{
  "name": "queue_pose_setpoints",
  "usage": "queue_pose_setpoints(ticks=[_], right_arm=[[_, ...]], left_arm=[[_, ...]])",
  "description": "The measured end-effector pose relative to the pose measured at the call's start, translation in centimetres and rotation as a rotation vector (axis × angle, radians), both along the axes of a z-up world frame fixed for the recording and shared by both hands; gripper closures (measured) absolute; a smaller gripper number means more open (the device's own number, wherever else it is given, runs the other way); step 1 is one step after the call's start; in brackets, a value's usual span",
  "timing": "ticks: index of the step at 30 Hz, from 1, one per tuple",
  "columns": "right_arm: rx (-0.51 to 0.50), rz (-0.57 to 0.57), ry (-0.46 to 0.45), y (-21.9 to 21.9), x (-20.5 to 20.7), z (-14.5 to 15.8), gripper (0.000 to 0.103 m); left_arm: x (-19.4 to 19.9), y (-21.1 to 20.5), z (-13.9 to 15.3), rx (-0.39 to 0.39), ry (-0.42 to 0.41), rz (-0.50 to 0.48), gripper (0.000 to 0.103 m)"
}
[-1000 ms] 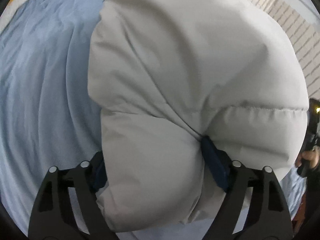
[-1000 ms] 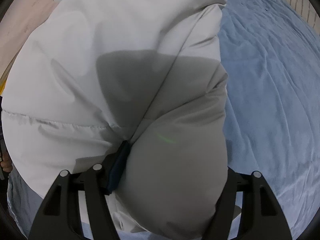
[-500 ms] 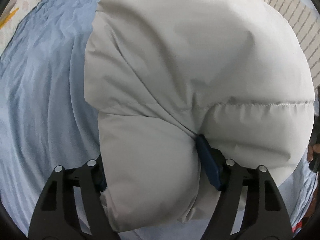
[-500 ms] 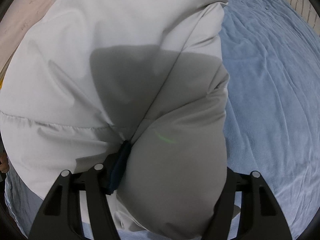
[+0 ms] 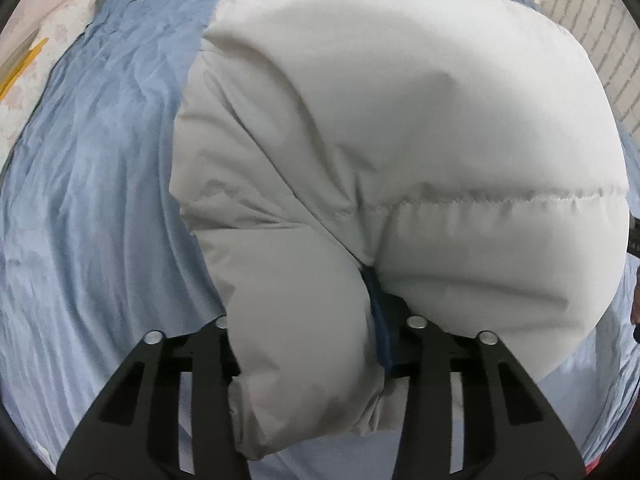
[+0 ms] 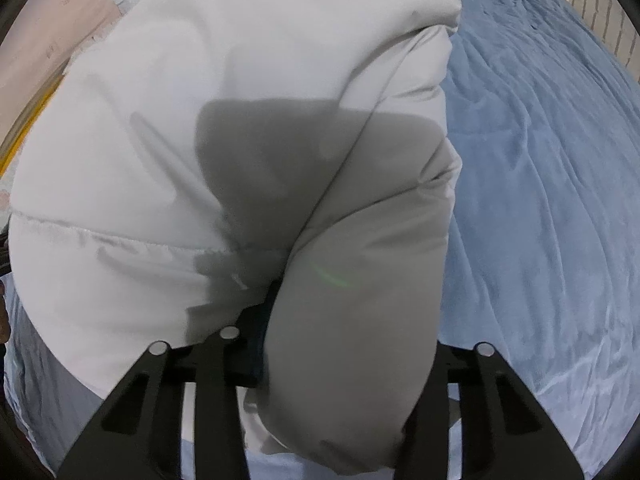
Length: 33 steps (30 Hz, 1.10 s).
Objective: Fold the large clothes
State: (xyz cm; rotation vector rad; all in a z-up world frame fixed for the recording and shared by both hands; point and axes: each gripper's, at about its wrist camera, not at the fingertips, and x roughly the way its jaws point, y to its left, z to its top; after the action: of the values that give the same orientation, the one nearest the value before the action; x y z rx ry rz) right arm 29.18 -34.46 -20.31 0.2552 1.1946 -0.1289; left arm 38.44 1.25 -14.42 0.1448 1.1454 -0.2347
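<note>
- The jaws of the left gripper (image 5: 304,344) stand fairly wide but clamp a thick roll of the pale grey puffer jacket (image 5: 400,152) between them; the padded fabric fills the gap from one black finger to the other, and a blue pad (image 5: 378,320) presses into the fold on the right side.
- The jaws of the right gripper (image 6: 340,344) likewise grip a fat fold of the same jacket (image 6: 240,128), which bulges out past the right finger and hides it in part.
- The jacket is bunched into a rounded mound in front of both cameras, with a stitched quilting seam (image 5: 500,198) running across its puffed panel.
- A dark shadow (image 6: 280,160) falls across the middle of the jacket in the right wrist view.
- Beneath and beside the jacket lies a wrinkled blue bedsheet (image 5: 92,184), spread over the bed; it extends to the right in the right wrist view (image 6: 540,180).
- A pale brick-patterned wall (image 5: 580,20) rises behind the bed.
</note>
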Motion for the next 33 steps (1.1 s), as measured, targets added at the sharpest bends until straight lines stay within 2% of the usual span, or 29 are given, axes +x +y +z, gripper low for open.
queue_pose_setpoints(ticks=[1, 3, 6, 9, 12, 16, 18, 22, 24, 27, 28, 29, 30, 32, 33], right_arm=[[0.005, -0.003, -0.009, -0.3, -0.1, 0.3, 0.071], [-0.012, -0.001, -0.039, -0.7, -0.6, 1.4, 0.077], [-0.078, 0.012, -0.077, -1.1, -1.6, 3.5, 0.086], [-0.138, -0.003, -0.144, -2.1, -3.1, 6.5, 0.091], [-0.192, -0.021, -0.212, -4.0, -5.8, 10.5, 0.094], [-0.32, -0.043, -0.266, -5.8, -12.2, 15.3, 0.094], [-0.38, -0.063, -0.276, -6.8, -15.9, 17.3, 0.094], [-0.388, -0.12, -0.22, -11.9, -20.6, 18.0, 0.094], [-0.326, -0.169, -0.168, -15.0, -23.2, 16.4, 0.092], [-0.212, -0.204, -0.115, -18.1, -25.2, 12.7, 0.087], [-0.184, -0.21, -0.089, -18.7, -25.5, 10.8, 0.08], [-0.178, -0.213, -0.077, -19.0, -25.7, 9.9, 0.069], [-0.166, -0.226, -0.067, -19.3, -25.8, 8.7, 0.064], [-0.147, -0.277, -0.049, -20.1, -26.3, 7.4, 0.033], [-0.165, -0.307, -0.045, -20.4, -27.0, 7.1, 0.026]], left_arm=[[-0.3, -0.4, 0.3, 0.013, -0.01, 0.004, 0.071], [-1.3, -1.6, 1.8, 0.062, -0.056, -0.012, 0.087], [-3.1, -4.2, 3.9, 0.101, -0.104, -0.048, 0.092], [-5.3, -6.8, 5.4, 0.1, -0.132, -0.068, 0.093], [-8.3, -9.6, 7.1, 0.065, -0.173, -0.071, 0.094], [-13.4, -13.9, 9.6, 0.03, -0.245, -0.094, 0.094], [-16.9, -15.7, 10.5, -0.024, -0.257, -0.108, 0.094], [-22.2, -17.2, 10.4, -0.09, -0.251, -0.137, 0.091], [-24.3, -17.4, 8.6, -0.066, -0.236, -0.154, 0.088], [-26.0, -16.4, 5.9, -0.038, -0.159, -0.153, 0.08], [-26.5, -16.0, 5.5, -0.046, -0.152, -0.156, 0.077], [-27.3, -15.4, 5.2, -0.051, -0.154, -0.165, 0.074], [-28.1, -15.0, 5.1, -0.042, -0.165, -0.175, 0.071], [-28.5, -13.7, 5.6, -0.033, -0.179, -0.184, 0.066], [-27.8, -12.1, 5.6, -0.033, -0.176, -0.18, 0.061]])
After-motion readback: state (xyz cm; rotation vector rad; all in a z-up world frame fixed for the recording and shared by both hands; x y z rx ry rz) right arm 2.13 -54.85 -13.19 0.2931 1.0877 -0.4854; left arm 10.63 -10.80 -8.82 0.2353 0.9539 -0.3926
